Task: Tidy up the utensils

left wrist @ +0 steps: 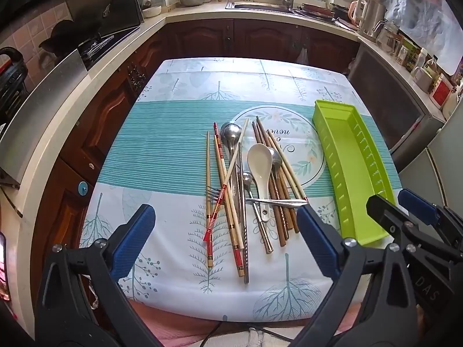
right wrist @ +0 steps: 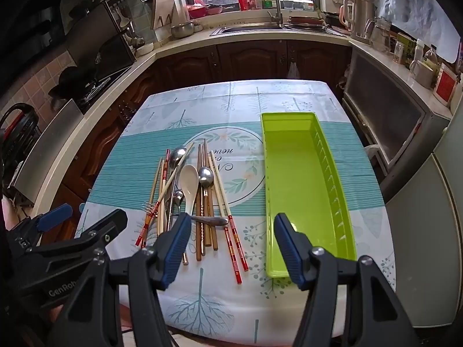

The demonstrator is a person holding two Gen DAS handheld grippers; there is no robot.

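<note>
Lying heaped: four spoons [left wrist: 259, 160], one fork [left wrist: 260, 200]; one tray [left wrist: 351, 170]; both tools [left wrist: 225, 225] [right wrist: 231, 244] apart.

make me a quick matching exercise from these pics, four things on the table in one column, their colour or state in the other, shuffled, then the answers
Things:
1. tray
2. soup spoon
3. fork
4. left gripper

Colour or state:
A. white, lying bowl up in the pile
B. lime green, nothing inside it
C. jaws open, holding nothing
D. metal, lying crosswise over the other utensils

Pairs: 1-B, 2-A, 3-D, 4-C
</note>
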